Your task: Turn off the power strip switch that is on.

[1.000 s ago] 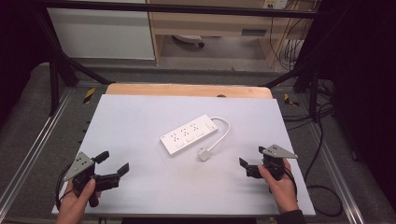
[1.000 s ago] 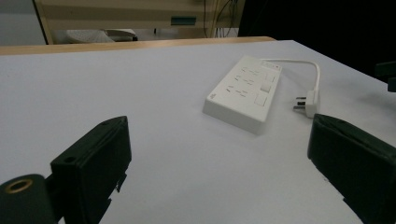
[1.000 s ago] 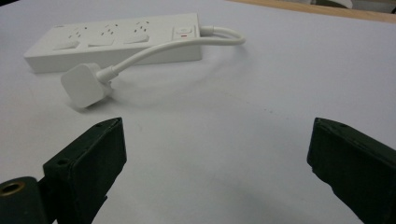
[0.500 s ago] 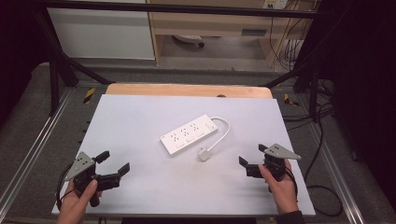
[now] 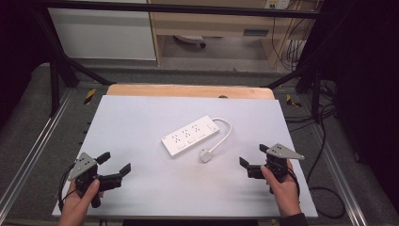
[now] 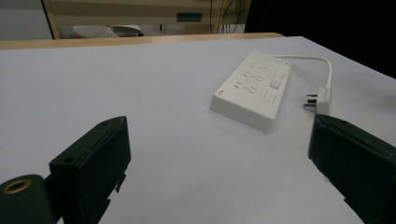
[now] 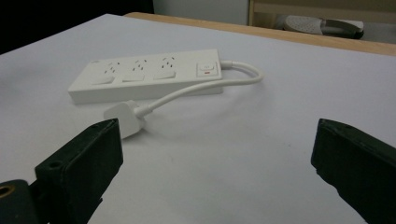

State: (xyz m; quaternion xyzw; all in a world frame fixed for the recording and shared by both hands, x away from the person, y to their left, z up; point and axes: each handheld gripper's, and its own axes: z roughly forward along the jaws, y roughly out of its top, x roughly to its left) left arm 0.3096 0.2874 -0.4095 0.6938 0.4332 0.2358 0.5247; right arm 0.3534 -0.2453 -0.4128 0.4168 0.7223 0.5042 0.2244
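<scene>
A white power strip (image 5: 190,136) lies at a slant in the middle of the white table top (image 5: 141,117). Its short white cable (image 5: 225,133) loops round to a white plug (image 5: 205,155) resting on the table in front of it. My left gripper (image 5: 114,162) is held low near the front left corner, open and empty, well apart from the strip (image 6: 254,88). My right gripper (image 5: 253,157) sits at the front right, open and empty, with the plug (image 7: 125,119) a short way beyond its jaws and the strip (image 7: 144,74) behind that.
A wooden strip (image 5: 188,91) runs along the table's far edge. Metal frame rails (image 5: 28,160) flank both sides. Black cables (image 5: 324,141) trail on the floor at the right. A light-wood shelf unit (image 5: 216,23) stands beyond the table.
</scene>
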